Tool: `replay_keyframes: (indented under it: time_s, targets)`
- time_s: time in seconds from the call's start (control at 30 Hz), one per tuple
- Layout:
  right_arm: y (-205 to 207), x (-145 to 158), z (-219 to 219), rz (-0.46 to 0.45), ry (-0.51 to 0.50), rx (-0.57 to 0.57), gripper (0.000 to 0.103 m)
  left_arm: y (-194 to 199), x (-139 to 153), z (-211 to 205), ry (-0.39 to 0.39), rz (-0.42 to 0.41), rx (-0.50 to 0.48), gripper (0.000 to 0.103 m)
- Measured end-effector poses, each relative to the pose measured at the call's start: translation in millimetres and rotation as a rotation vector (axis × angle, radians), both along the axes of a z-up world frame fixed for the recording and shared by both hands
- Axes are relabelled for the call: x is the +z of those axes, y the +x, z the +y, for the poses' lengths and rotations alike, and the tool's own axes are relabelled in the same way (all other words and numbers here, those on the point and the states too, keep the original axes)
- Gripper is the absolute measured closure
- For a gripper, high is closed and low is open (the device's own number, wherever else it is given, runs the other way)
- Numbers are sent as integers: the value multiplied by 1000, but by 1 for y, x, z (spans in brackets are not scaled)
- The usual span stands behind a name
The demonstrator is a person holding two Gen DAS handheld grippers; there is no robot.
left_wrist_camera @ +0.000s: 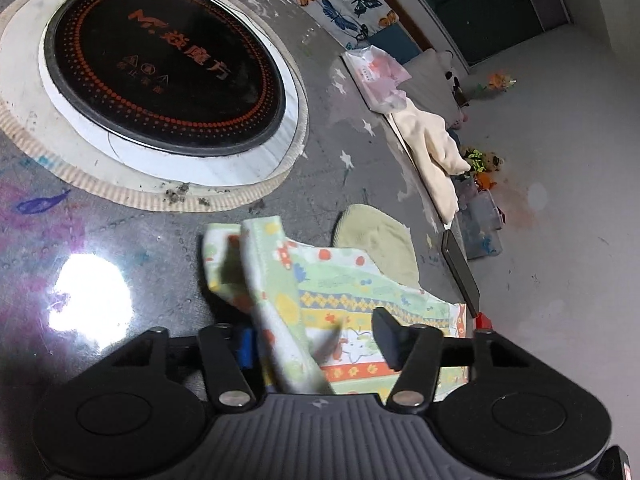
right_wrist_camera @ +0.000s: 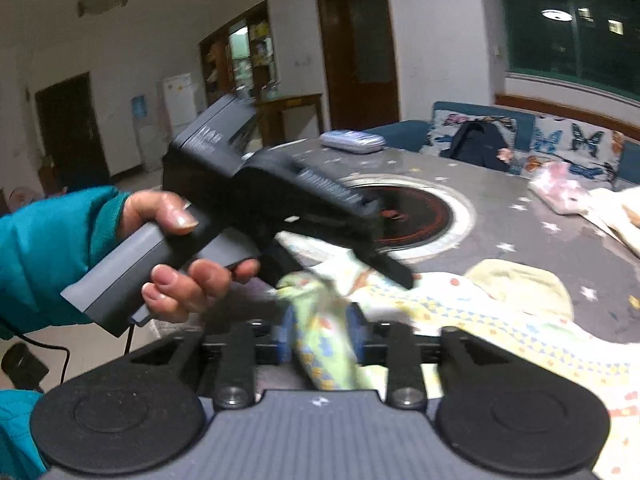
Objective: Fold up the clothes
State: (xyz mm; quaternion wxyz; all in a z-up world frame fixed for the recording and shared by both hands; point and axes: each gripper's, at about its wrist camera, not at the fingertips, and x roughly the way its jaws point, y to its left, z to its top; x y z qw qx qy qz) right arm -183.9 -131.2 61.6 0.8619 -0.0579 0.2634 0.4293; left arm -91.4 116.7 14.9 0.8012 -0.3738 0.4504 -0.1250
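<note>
Cloth in play: the printed garment [left_wrist_camera: 352, 300] lies on the table [left_wrist_camera: 160, 240] beside the inset cooktop [left_wrist_camera: 160, 68]. Right hand-held gripper [right_wrist_camera: 320, 338] is clamped on a bunched edge; left hand-held gripper [left_wrist_camera: 312, 340] stands spread, fabric between its fingers. Mid-fold, I'd judge; next calls for carrying that edge across evenly.

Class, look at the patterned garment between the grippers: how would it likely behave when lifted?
Probably floppy: the garment droops in a soft strip from the left gripper. Likely light: the right gripper holds only a bunched fold. Unlikely to roll.
</note>
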Motion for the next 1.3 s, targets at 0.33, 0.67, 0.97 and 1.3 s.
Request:
replay_keyframes:
  time_s: [0.33, 0.67, 0.97, 1.3]
  targets:
    - [72, -10, -114, -16, -80, -489, 38, -8, 7, -23, 180, -97, -55, 48]
    - [111, -49, -161, 194, 6, -619, 41, -3, 8, -23, 249, -107, -84, 72]
    - [102, -30, -137, 166, 37, -551, 90, 0, 33, -24, 332, -195, -125, 90]
    - [88, 18, -114, 75, 91, -484, 93, 2, 85, -24, 405, -324, -155, 91]
